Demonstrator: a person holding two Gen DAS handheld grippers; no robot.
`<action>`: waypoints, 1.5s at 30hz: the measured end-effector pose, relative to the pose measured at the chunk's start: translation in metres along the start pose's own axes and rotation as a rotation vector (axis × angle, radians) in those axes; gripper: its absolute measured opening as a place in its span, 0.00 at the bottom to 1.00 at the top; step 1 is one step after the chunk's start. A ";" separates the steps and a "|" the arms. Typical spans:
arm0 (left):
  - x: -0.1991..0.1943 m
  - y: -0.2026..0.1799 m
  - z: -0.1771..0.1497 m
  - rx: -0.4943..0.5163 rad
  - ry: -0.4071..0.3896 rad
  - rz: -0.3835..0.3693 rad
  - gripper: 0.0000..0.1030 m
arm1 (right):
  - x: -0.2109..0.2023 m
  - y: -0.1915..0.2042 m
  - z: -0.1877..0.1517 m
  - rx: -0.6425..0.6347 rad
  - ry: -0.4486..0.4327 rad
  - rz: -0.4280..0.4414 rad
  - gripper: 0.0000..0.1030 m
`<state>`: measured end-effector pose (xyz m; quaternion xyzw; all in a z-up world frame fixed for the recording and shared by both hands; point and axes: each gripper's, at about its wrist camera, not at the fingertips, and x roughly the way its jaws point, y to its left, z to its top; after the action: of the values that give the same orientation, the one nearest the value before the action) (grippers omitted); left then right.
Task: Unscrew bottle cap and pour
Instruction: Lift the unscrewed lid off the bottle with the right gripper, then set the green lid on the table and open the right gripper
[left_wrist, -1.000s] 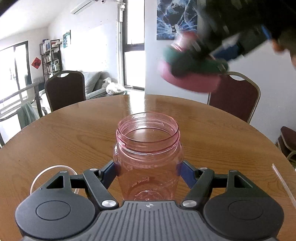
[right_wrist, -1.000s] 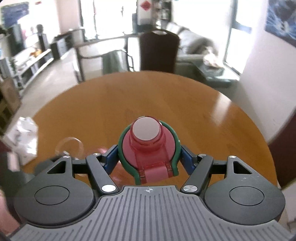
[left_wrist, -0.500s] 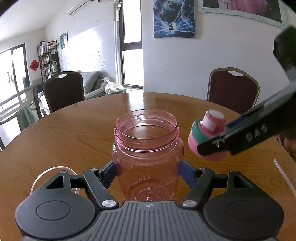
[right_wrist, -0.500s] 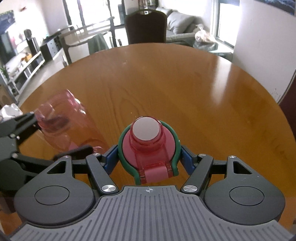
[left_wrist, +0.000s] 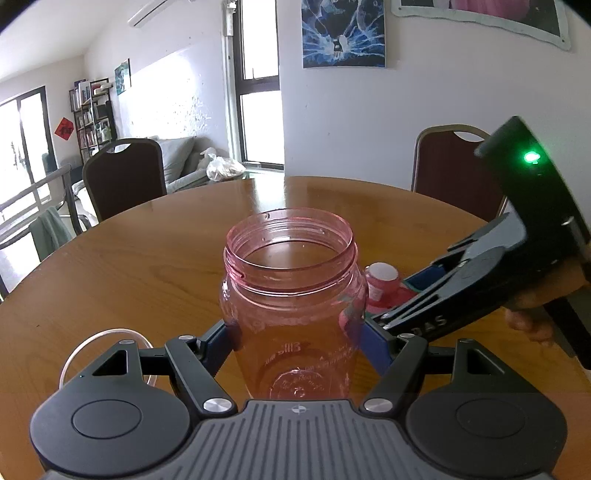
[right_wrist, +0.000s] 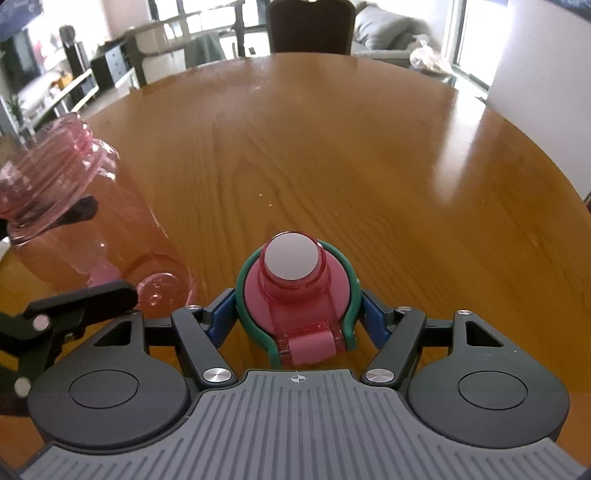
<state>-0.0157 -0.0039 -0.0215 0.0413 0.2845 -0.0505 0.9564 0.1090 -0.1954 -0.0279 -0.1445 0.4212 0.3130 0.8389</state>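
A clear pink bottle stands upright and uncapped on the round wooden table, with my left gripper shut on its lower body. The same bottle shows at the left of the right wrist view. My right gripper is shut on the pink cap with its green ring and white top. It holds the cap low over the table, just right of the bottle. From the left wrist camera the cap peeks out behind the bottle, in the right gripper.
A clear glass rim shows beside my left gripper on the left. Dark red chairs stand at the far side of the table and another chair at the left. A hand holds the right gripper.
My right gripper has carried the cap from high above the bottle down to table level at the bottle's right. The left gripper and bottle have stayed in place.
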 end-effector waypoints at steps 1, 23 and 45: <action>0.000 -0.001 0.000 0.000 0.001 0.001 0.70 | 0.000 0.000 -0.002 0.000 0.003 0.001 0.69; 0.005 -0.011 0.000 0.002 0.022 0.003 0.70 | -0.064 0.025 -0.009 -0.091 -0.077 -0.066 0.89; 0.005 -0.019 -0.007 0.041 -0.001 0.010 0.72 | -0.127 0.044 -0.045 0.100 -0.161 0.068 0.89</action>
<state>-0.0173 -0.0219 -0.0313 0.0625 0.2827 -0.0515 0.9558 -0.0037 -0.2359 0.0474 -0.0623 0.3723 0.3303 0.8651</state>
